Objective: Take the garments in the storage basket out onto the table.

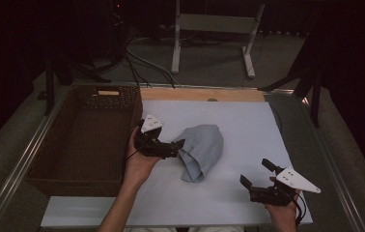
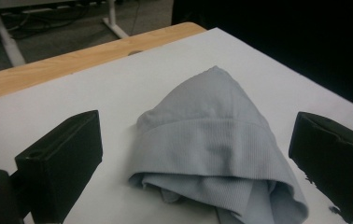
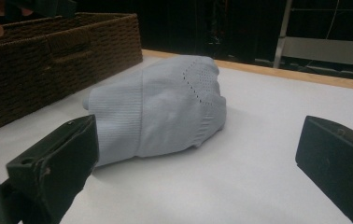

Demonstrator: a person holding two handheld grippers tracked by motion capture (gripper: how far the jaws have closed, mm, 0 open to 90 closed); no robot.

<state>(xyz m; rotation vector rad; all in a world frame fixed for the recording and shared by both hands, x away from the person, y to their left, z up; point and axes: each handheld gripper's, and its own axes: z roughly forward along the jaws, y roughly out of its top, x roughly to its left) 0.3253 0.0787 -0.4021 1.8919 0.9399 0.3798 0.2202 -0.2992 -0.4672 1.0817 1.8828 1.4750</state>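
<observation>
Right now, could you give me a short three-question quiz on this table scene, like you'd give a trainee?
1. True or false: the left claw is clamped shut on the grey cloth.
2. Where is the wicker basket relative to the cloth? A) to its left B) to its right C) on top of it
3. Fill in: the right claw hovers near the table's ____ right corner.

Key:
1. False; its jaws stand open on either side of the cloth, as the left gripper view shows.
2. A
3. near (the person's side)
</observation>
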